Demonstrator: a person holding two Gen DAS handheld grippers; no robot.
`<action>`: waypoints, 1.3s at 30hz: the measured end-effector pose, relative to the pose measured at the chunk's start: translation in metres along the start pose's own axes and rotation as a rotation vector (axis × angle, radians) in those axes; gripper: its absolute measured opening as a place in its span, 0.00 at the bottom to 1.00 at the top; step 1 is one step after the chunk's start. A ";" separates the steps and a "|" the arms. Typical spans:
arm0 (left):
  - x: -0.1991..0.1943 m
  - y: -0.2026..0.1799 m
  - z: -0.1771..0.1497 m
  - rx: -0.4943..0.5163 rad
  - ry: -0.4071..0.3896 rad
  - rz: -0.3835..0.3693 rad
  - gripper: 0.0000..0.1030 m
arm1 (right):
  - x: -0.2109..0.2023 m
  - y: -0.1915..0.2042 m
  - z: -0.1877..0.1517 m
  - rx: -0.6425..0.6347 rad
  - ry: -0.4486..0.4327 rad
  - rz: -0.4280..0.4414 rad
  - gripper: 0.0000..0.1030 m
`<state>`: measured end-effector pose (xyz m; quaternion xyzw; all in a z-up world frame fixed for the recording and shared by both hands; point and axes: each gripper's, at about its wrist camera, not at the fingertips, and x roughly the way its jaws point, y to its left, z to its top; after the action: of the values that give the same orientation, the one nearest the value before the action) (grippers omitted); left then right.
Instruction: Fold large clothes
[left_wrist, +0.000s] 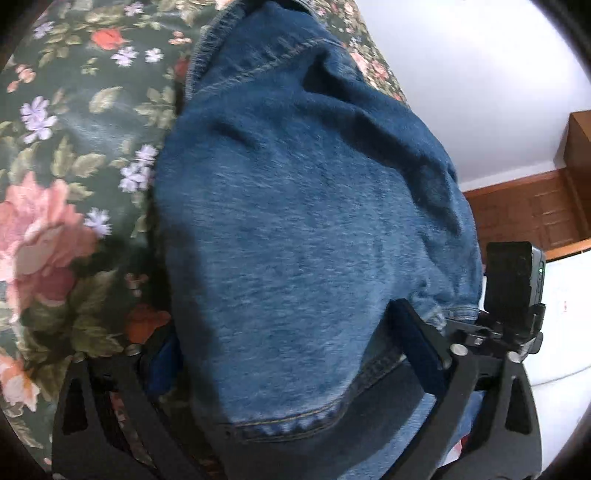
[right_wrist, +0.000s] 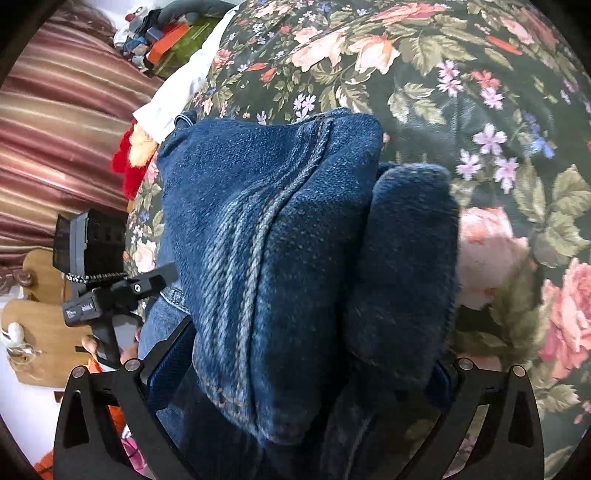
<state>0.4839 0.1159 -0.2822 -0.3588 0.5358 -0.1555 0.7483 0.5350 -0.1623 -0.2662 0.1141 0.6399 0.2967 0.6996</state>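
Garment: one pair of blue denim jeans (left_wrist: 295, 229), mid-wash, with orange-tan topstitching along hems and seams; a thick double-stitched seam ran down the cloth in the right wrist view (right_wrist: 258, 229).
Garment state: bunched and draped in heavy folds, not flat; a hemmed edge curved low in the left wrist view.
Garment location: held up over the floral bedspread (left_wrist: 66, 155), its far part resting on it.
Left gripper (left_wrist: 291, 354): both fingers wrapped by denim, clamped on a fold of the jeans.
Right gripper (right_wrist: 299, 369): fingers pressed against a thick wad of denim on both sides, clamped on the jeans.
Count, garments: one.
Count, grippers: two, each gripping the same garment.
Bedspread: dark green, pink roses, lilac flowers.
Surroundings: striped curtain (right_wrist: 62, 122); wooden panelling (left_wrist: 528, 214) under a white wall; a red fluffy item (right_wrist: 127, 166) at the bed edge.
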 end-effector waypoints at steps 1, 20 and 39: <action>0.000 -0.003 0.000 0.009 -0.005 0.009 0.89 | 0.000 0.002 0.000 -0.004 -0.006 -0.003 0.88; -0.121 -0.127 -0.026 0.322 -0.198 0.140 0.67 | -0.079 0.090 -0.025 -0.062 -0.210 -0.043 0.47; -0.237 -0.080 -0.044 0.292 -0.221 0.243 0.67 | -0.070 0.188 -0.041 -0.089 -0.251 0.071 0.47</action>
<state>0.3668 0.1905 -0.0700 -0.1943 0.4616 -0.0997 0.8598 0.4444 -0.0604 -0.1133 0.1417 0.5293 0.3327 0.7675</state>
